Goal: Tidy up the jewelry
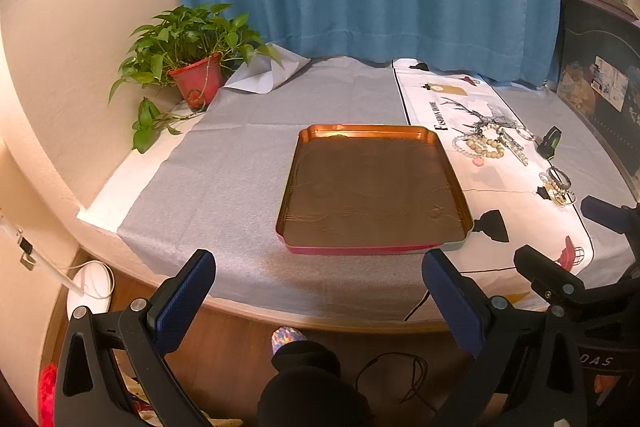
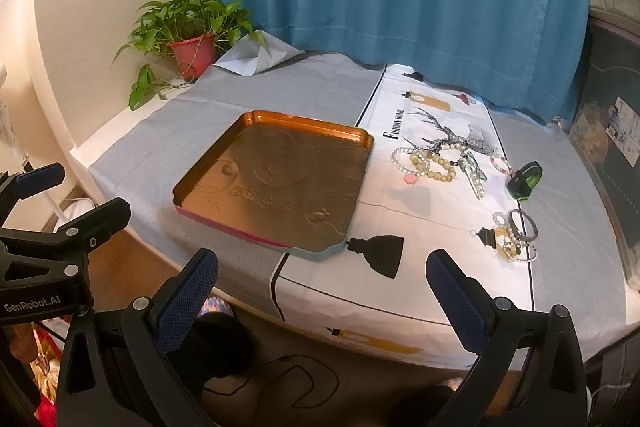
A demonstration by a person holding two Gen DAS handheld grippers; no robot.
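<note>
Opening step, nothing yet moved: left gripper (image 1: 318, 291) and right gripper (image 2: 322, 291) hover wide open and empty at the table edge; bracelets (image 2: 434, 165) lie on the white cloth (image 2: 420, 227), beside the empty tray (image 2: 352, 135); next, presumably, the right gripper reaches to pinch one bracelet.

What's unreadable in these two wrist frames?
- Far jewelry pile: tangled, piece count unclear in both views.
- Near jewelry pile: too small in both views to name items.
- Green-black object: identity unclear.
- Right gripper: cut off by left view's edge.
- Tray embossing: illegible.
</note>
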